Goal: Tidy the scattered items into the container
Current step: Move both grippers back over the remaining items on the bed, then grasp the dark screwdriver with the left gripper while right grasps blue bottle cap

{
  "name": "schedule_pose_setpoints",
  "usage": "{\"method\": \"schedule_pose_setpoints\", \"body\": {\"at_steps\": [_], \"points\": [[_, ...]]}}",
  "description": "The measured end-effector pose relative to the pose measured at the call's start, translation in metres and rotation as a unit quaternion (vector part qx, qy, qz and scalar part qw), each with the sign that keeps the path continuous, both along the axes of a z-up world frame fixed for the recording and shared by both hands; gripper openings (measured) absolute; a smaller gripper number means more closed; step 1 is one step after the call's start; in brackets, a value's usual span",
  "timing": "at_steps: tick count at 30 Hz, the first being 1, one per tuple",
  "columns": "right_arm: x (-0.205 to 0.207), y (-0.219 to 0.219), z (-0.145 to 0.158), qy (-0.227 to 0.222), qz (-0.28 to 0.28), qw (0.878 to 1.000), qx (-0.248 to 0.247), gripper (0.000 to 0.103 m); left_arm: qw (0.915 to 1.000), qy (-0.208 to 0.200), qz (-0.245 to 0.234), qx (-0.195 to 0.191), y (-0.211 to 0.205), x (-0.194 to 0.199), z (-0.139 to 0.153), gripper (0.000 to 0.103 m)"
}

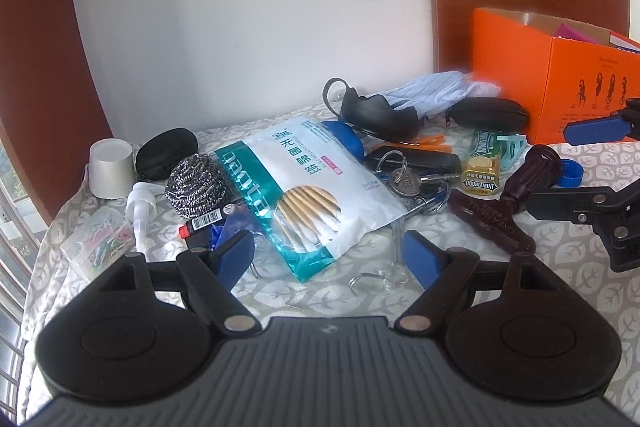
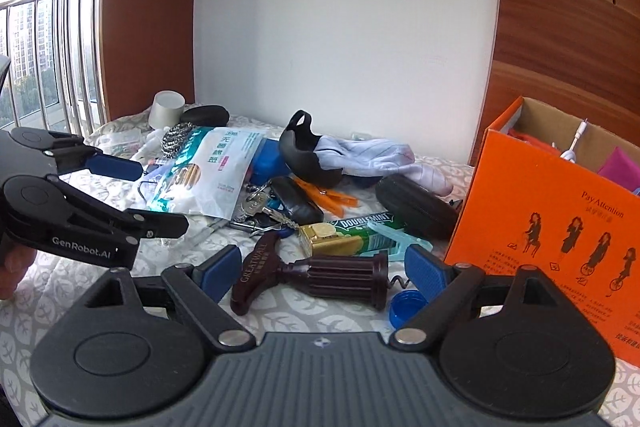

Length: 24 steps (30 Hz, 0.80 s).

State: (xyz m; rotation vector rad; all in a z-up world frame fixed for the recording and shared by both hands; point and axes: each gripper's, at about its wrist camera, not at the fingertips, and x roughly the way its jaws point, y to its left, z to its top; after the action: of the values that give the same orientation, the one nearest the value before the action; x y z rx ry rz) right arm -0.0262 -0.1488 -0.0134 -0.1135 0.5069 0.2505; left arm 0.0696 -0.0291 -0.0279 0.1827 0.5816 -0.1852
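The orange box, the container, fills the right side of the right wrist view, its top open with a few things already inside; in the left wrist view only its corner shows at the upper right. The scattered items cover the patterned tablecloth mid-frame: the cotton swab packet is largest, then the corkscrew, the key bunch and the blue bottle cap. The left gripper has its jaws spread wide, empty, straddling the packet's lower edge; the right gripper is likewise spread and empty, framing the corkscrew. The slick packet could slide or buckle under a pinch, and the round corkscrew barrel could roll out sideways. Only the right view shows the box's contents and the corkscrew's spiral; only the left shows the paperclip case at lower left.
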Motion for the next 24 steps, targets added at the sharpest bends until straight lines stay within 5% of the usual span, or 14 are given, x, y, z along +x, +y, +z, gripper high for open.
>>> {"method": "schedule_pose_setpoints", "body": {"at_steps": [7, 12, 24], "points": [[-0.003, -0.023, -0.008, 0.009, -0.035, 0.999, 0.000, 0.092, 0.9976, 0.011, -0.068, -0.010, -0.027, -0.008, 0.002, 0.083], [-0.001, -0.039, -0.017, 0.038, -0.035, 0.999, 0.007, 0.068, 0.9925, -0.001, -0.123, 0.001, -0.057, -0.013, 0.000, 0.083], [-0.009, -0.073, -0.017, 0.034, -0.073, 0.997, 0.022, 0.071, 0.9770, 0.018, -0.212, 0.003, -0.100, 0.020, -0.004, 0.082]]}}
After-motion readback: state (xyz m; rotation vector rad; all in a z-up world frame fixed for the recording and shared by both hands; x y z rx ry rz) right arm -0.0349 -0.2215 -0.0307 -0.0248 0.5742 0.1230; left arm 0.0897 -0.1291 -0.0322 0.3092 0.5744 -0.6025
